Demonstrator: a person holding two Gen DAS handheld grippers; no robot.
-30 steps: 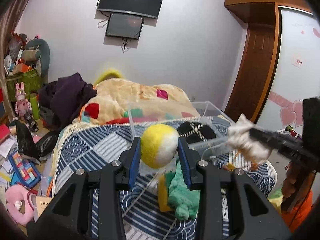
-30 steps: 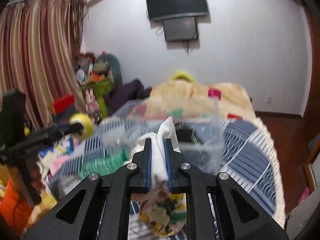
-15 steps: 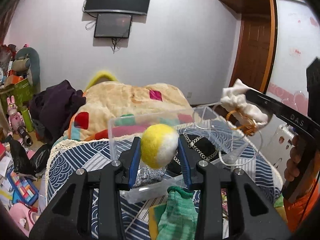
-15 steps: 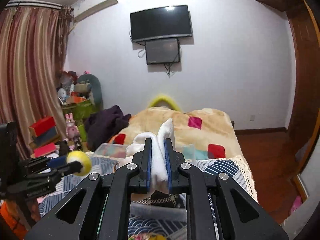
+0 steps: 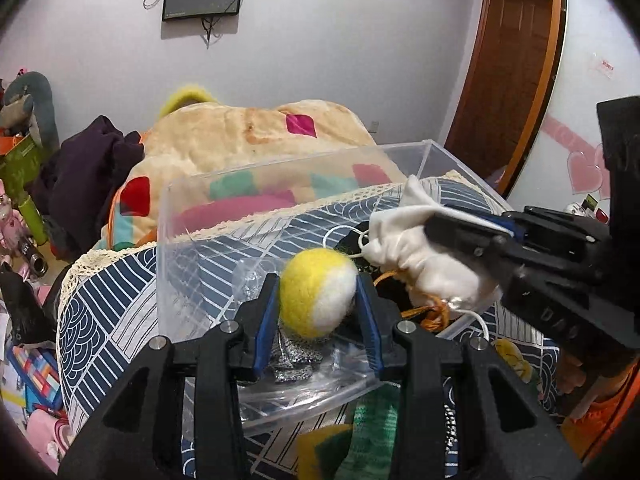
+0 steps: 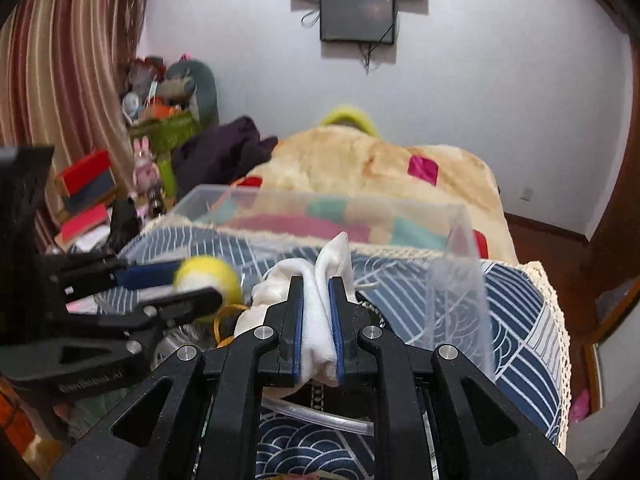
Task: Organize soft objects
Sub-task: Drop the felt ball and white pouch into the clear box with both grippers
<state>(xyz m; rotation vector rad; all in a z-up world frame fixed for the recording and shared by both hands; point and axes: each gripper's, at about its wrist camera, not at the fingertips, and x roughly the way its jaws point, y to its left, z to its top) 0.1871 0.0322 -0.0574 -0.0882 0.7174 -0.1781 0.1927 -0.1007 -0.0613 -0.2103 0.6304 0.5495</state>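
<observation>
At centre frame, the clear plastic bin (image 5: 192, 216) holds a silvery packet (image 5: 294, 354). Above it, left gripper (image 5: 318, 304) clamps a felt ball (image 5: 318, 298); right gripper (image 6: 316, 320) pinches a white pouch (image 6: 318, 332).

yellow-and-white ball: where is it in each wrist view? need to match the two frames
Left wrist: the ball sits at centre, clamped in the left gripper, over the clear bin.
Right wrist: the ball is at left of centre, at the tip of the left gripper.
Shared landmark: the white pouch, held by the right gripper.
</observation>
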